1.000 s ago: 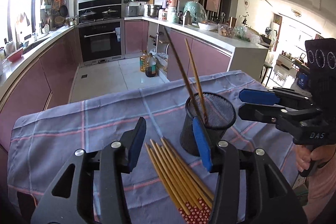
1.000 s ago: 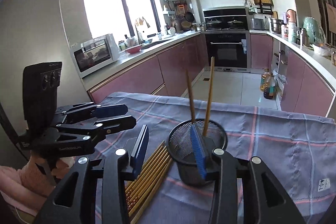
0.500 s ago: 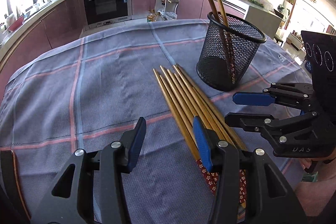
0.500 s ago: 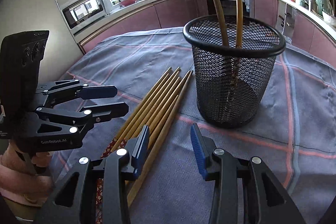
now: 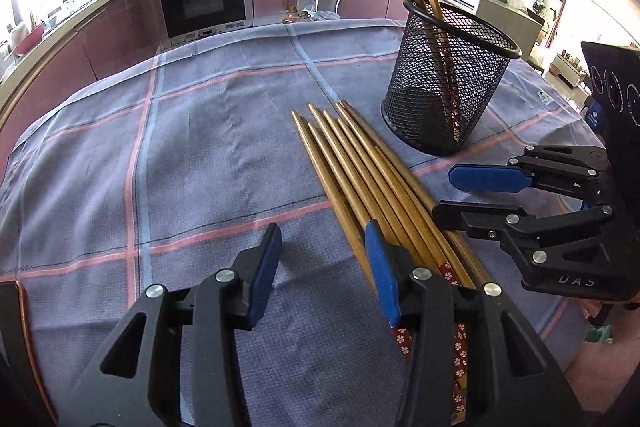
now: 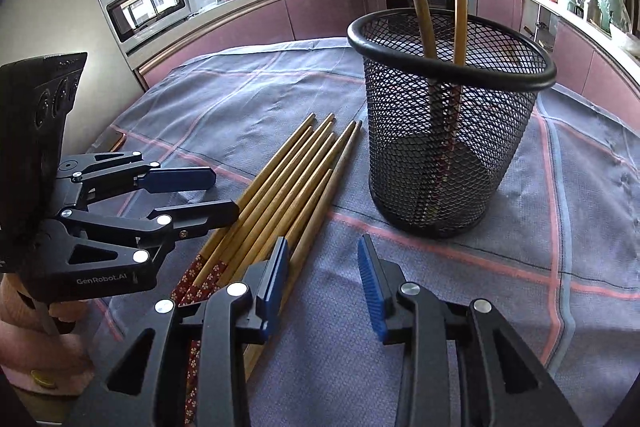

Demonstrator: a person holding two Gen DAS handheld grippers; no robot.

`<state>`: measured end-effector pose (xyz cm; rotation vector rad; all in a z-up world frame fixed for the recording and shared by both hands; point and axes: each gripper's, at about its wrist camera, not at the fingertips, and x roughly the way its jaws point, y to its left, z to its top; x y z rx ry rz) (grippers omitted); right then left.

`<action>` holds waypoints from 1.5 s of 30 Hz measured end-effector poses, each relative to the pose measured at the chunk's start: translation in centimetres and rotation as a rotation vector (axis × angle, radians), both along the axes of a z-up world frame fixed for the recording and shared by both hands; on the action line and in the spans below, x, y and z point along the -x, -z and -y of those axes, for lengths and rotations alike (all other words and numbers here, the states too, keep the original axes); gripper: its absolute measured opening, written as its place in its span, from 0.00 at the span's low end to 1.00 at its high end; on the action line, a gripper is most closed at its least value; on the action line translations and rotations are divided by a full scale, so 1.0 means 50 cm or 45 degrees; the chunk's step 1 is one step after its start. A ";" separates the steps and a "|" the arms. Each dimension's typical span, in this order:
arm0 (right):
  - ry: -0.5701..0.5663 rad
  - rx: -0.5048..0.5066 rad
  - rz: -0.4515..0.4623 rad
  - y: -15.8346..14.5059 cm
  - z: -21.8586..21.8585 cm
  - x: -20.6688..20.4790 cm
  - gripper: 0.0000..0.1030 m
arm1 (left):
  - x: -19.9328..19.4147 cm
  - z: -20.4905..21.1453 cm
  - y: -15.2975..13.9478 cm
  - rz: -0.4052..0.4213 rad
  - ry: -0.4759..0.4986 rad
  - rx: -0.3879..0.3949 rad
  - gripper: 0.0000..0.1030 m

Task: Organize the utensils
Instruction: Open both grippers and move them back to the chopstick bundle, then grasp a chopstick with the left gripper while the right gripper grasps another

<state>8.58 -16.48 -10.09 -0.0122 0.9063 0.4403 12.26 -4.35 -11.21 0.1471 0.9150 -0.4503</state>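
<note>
Both claws hover low over the cloth with nothing in them. The left gripper point(image 5: 322, 267) is spread wide, its right-hand pad just over the outer edge of the chopsticks point(image 5: 360, 179); whether it touches the wood I cannot tell. The right gripper point(image 6: 324, 283) is spread about as wide, its left pad just beside the near ends of the same bundle, its other pad over bare tablecloth point(image 6: 500, 267).

The loose sticks lie side by side, touching, tips pointing toward the mesh holder point(image 6: 448, 131), which stands upright just beyond them with two chopsticks already leaning inside.

The trouble I'd expect is in the packing: the sticks lie so tight that closing on one likely drags or rolls its neighbours, or pinches two at once. They are thin and smooth, so an off-centre pinch could let one swing or slip. The two grippers also sit near each other over the same bundle and could knock together. The holder looks light; a stick poked against its rim might tip it.
</note>
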 end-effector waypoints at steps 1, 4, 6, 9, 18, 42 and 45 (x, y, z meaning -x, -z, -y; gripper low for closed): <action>-0.001 0.011 0.003 -0.001 -0.003 -0.001 0.33 | 0.000 0.001 0.000 0.001 -0.001 -0.008 0.42; 0.001 0.047 0.006 -0.003 -0.015 -0.004 0.33 | 0.001 0.004 0.002 -0.002 0.000 -0.029 0.41; 0.003 0.076 0.008 -0.003 -0.027 -0.010 0.29 | -0.002 0.008 0.004 -0.003 -0.002 -0.047 0.40; 0.005 0.102 0.012 0.000 -0.037 -0.018 0.25 | -0.009 0.010 0.005 -0.002 -0.010 -0.052 0.37; 0.041 0.058 0.006 0.004 -0.038 -0.039 0.09 | -0.033 0.012 0.006 -0.015 -0.038 -0.024 0.20; -0.035 -0.175 0.083 -0.056 0.008 0.014 0.06 | 0.011 -0.036 -0.060 0.032 -0.059 0.161 0.07; -0.041 -0.210 0.132 -0.083 0.019 0.026 0.06 | 0.023 -0.040 -0.087 0.058 -0.035 0.203 0.07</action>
